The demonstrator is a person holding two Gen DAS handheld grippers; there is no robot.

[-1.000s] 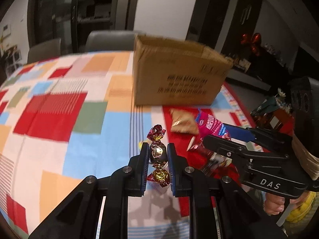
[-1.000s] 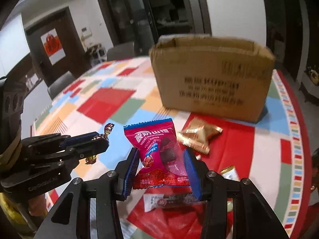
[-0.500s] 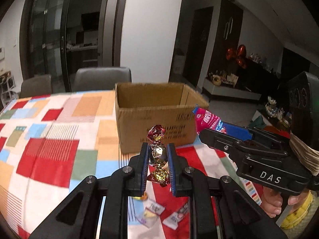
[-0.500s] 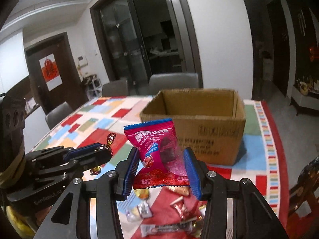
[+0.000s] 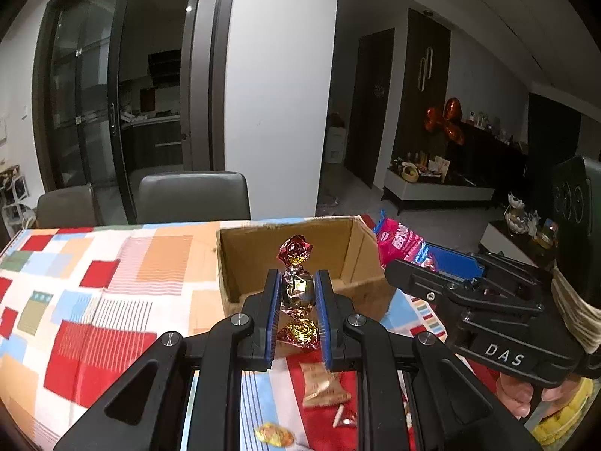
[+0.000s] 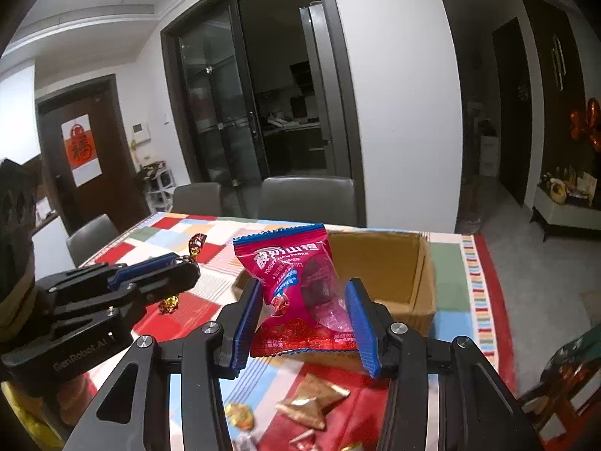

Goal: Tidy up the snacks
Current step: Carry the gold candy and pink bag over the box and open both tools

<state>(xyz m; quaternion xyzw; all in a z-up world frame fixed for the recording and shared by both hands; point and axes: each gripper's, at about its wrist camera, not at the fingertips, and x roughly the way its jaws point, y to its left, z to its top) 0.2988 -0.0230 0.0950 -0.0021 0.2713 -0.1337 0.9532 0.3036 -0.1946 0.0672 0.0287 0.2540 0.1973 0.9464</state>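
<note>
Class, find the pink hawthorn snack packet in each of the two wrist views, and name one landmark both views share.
Left wrist view: the pink hawthorn packet sits right of centre, poking up beyond the right hand-held gripper, beside the box's right wall.
Right wrist view: it fills the centre, clamped between the blue pads.
Shared landmark: the open cardboard box on the patchwork tablecloth.

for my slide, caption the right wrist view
Right claw grips a pink hawthorn packet before the open cardboard box.
</note>
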